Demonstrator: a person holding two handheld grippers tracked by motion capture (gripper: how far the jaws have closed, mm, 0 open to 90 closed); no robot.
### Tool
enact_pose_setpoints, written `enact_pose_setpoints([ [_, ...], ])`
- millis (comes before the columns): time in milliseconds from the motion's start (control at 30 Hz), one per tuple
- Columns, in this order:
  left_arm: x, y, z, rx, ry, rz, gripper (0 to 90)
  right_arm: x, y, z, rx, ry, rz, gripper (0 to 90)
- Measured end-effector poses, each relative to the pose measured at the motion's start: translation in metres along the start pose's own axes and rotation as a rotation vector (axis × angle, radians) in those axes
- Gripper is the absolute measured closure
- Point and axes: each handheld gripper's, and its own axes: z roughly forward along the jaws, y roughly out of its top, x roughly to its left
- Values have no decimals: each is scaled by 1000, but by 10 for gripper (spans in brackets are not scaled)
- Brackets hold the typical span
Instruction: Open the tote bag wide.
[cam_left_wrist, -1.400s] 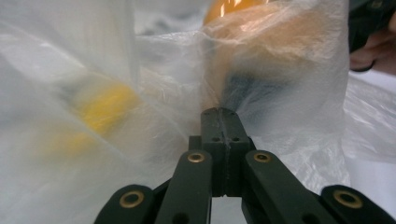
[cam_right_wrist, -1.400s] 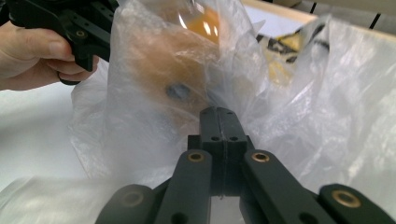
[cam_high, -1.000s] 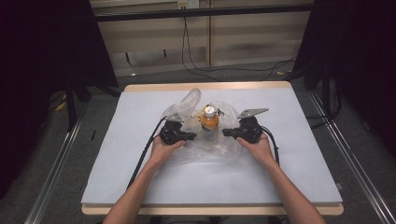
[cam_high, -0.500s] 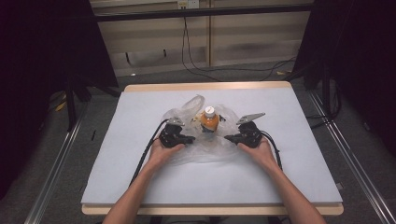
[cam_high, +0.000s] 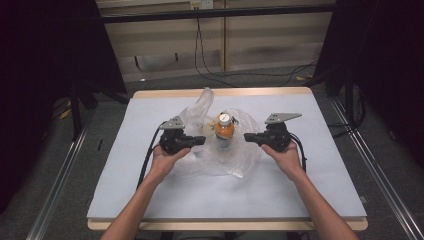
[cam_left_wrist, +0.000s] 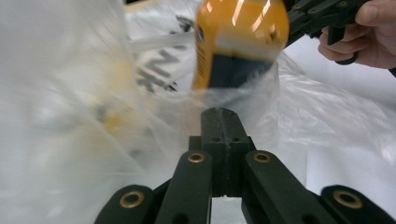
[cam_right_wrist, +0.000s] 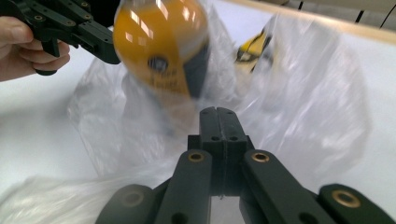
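Lifting evenly is the key here: left gripper (cam_high: 200, 140) and right gripper (cam_high: 248, 137) each have jaws closed, apparently pinching the clear plastic bag (cam_high: 235, 160) either side of the orange bottle (cam_high: 224, 131), mid-tabletop (cam_high: 320, 190), nearer the far edge. Bottle stands upright inside the bag. Keep both hands level so it doesn't tip; don't pull apart, thin film may tear.

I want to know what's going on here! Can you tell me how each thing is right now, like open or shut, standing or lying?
Bottle: upright, white cap on, standing in the bag.
Plastic bag: crumpled, spread around the bottle, one part sticking up behind.
Left gripper: jaws shut, at the bag's edge; whether they pinch plastic is unclear.
Right gripper: jaws shut, at the bag's other side.
Table: covered by a white sheet.
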Motion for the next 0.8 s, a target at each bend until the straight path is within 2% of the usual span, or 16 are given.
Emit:
enact_pose_setpoints([
  [67, 4, 7, -8, -17, 14, 3, 900, -3, 10, -4, -12, -7, -5, 900],
  [167, 12, 22, -22, -70, 34, 5, 900, -7, 24, -4, -43, -12, -3, 900],
  [200, 16, 29, -28, -95, 43, 5, 900, -8, 29, -3, -52, -11, -4, 900],
  [233, 22, 39, -39, -146, 58, -5, 900, -9, 35, -1, -59, -8, -8, 900],
  [267, 22, 39, -39, -146, 58, -5, 900, -9, 35, -1, -59, -8, -8, 900],
  [300, 26, 42, -42, -170, 59, -11, 900, -8, 45, 5, -58, -2, -18, 900],
  [333, 26, 42, -42, -170, 59, -11, 900, -7, 49, 8, -55, 3, -21, 900],
  [367, 30, 46, -46, -182, 74, -24, 900, -7, 49, 8, -55, 3, -21, 900],
  [400, 40, 47, -47, -190, 138, -74, 900, -6, 54, 14, -47, 8, -32, 900],
  [467, 51, 43, -43, -205, 146, -126, 900, -7, 55, 21, -53, 14, -24, 900],
  [500, 55, 39, -38, -189, 142, -142, 900, -8, 53, 24, -48, 16, -17, 900],
  [533, 58, 36, -30, -153, 134, -140, 900, -10, 50, 28, -40, 21, -9, 900],
  [567, 58, 33, -22, -105, 130, -122, 900, -12, 47, 32, -26, 21, -6, 900],
  [633, 56, 26, -5, -31, 91, -102, 900, -15, 40, 41, 5, 28, 2, 900],
  [700, 53, 20, 10, 47, 81, -79, 900, -17, 34, 48, 32, 30, 5, 900],
  [800, 52, 10, 29, 134, 97, -74, 900, -24, 25, 56, 71, 28, 15, 900],
])
